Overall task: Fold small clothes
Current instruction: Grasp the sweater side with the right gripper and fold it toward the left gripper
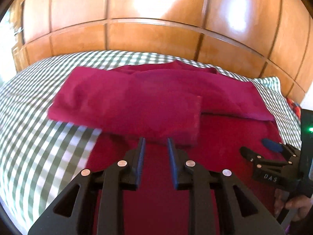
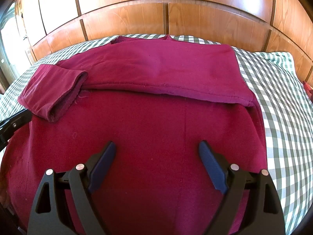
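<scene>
A dark red long-sleeved top (image 2: 156, 121) lies spread on a green and white checked bedsheet (image 2: 283, 105). One part of the top is folded over with its hem (image 2: 166, 91) running across, and a cuffed sleeve (image 2: 52, 96) lies on the left. My left gripper (image 1: 156, 144) hovers just short of the sleeve's end (image 1: 176, 121). Its jaws stand a narrow gap apart with nothing between them. My right gripper (image 2: 157, 148) stands wide open over the flat red cloth and grips nothing. In the left wrist view the right gripper (image 1: 258, 147) shows at the right.
A brown panelled wooden wardrobe (image 2: 166, 15) stands close behind the bed. A person's hand (image 1: 299, 207) holds the right gripper's handle. Something red and patterned (image 2: 308, 90) lies at the bed's right edge. Bare checked sheet (image 1: 39, 137) lies on both sides of the top.
</scene>
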`<state>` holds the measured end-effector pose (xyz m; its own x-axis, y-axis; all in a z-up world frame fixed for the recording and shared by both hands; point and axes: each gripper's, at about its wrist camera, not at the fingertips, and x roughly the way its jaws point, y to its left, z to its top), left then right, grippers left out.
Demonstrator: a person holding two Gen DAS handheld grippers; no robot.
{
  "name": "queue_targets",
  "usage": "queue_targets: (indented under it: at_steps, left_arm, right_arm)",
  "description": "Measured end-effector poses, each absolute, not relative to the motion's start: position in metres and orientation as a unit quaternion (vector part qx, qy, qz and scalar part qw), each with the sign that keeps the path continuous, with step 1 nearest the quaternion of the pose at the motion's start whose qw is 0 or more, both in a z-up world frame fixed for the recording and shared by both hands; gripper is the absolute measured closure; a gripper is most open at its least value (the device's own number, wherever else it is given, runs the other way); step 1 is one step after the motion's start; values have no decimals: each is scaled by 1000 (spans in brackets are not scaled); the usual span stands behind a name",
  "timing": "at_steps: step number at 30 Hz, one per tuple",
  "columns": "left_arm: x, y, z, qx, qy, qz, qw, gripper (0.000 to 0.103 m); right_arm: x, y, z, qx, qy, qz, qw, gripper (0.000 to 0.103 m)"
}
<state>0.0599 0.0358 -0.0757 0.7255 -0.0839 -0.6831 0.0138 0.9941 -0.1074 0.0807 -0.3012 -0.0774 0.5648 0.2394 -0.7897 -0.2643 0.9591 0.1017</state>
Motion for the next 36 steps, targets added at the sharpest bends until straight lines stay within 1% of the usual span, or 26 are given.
queue_targets:
  at_steps: [2,3,4,7,11,16,17,18,19,20,21,26,29,31,33,36]
  left_arm:
    - [54,49,-78,-63,372,-14,926,81]
    - [51,56,-81,-68,375,-5,924,81]
    - [50,61,-85,-69,379,1,923,81]
    - [48,72,-99,-80,393,11,916,81]
    - [43,71,-106,-72,382,10,921,81]
    - [41,71,-109,-75,377,6,923,81]
    - [41,73,-109,-76,376,5,923,81]
    - [40,73,-110,-76,375,4,924,81]
    - [40,73,-110,-76,373,3,925,81]
    - [39,72,-111,-76,373,2,925,81]
    - [40,73,-112,-77,372,1,925,81]
    - [39,74,-111,-79,376,0,923,81]
    - [40,72,-110,-71,377,3,924,81]
    - [41,72,-110,-73,378,2,923,81]
    - [42,71,-110,-71,379,3,923,81]
    - [43,70,-110,-68,379,5,923,81]
  right_arm:
    - [84,-301,-73,-5,458,141,878,19]
    - [86,-302,-69,8,464,145,874,26]
    - [90,-303,-63,37,469,165,867,36]
    - [100,-298,-52,126,488,233,832,50]
    - [114,-267,-51,177,511,310,782,50]
    - [136,-218,-65,171,541,318,760,50]
    - [138,-210,-67,163,544,317,759,51]
    - [141,-202,-68,151,545,314,763,62]
    - [143,-194,-66,129,545,308,769,79]
    - [144,-189,-62,113,542,306,775,89]
    - [146,-185,-54,102,535,312,778,97]
    - [142,-180,18,50,459,350,815,97]
    - [155,-204,65,55,417,354,835,97]
    - [166,-229,84,66,400,343,847,97]
    - [179,-261,90,69,393,318,860,97]
    - [193,-306,73,82,415,271,865,97]
